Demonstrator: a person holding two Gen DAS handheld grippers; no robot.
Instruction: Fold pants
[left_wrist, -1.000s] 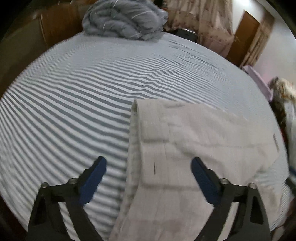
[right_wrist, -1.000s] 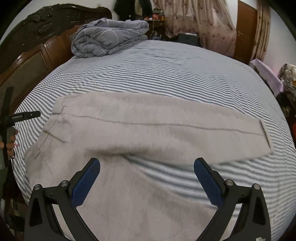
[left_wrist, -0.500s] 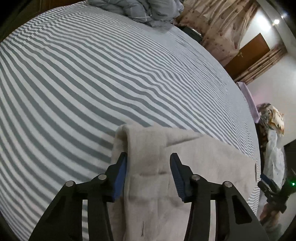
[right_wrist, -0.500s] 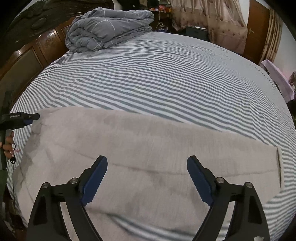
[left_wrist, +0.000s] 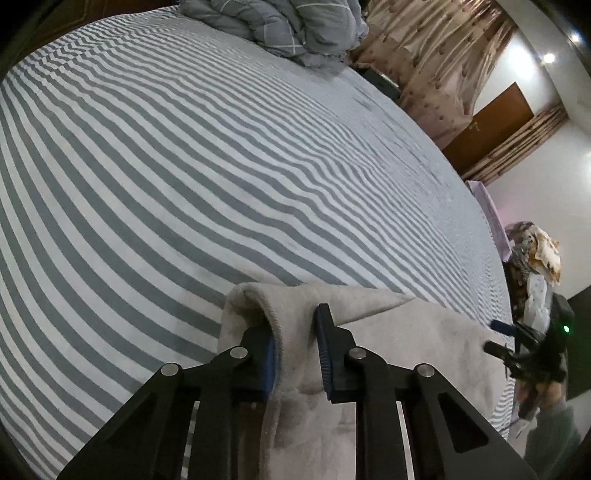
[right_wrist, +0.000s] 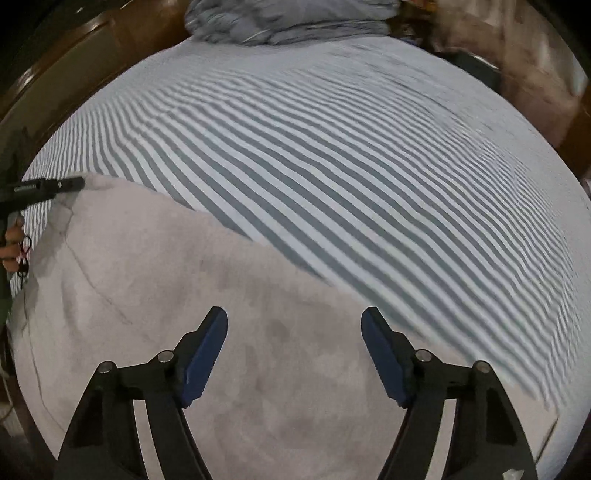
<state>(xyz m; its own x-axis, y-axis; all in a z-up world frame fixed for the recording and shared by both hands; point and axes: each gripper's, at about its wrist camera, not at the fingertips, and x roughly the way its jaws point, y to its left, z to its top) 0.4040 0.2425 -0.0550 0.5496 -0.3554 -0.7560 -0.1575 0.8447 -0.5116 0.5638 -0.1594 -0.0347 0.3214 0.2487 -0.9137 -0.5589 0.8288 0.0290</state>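
So the big change from a second ago — the left gripper went from gaping over the pants to nearly pinched, and its jaws are closing right now with a raised fold of the pale fabric between them. That bunched-up edge is the near corner of the pants, and the pads look like they're already pressing it from both sides, so I'd call this the grab before a fold gets lifted over.

The right gripper has swung in too. Before it hung over a stretch of sheet and a pants leg; now it's low over the flat grey cloth, jaws closing but with a wide gap, nothing pinched that I can see — it isn't holding anything yet. That view is smeared with motion blur.

Pants lie flat at the near edge of the striped bed sheet, spread sideways. Further back, a bunched grey quilt sits by the headboard, untouched.

My guess: once both grips land, the fold starts.
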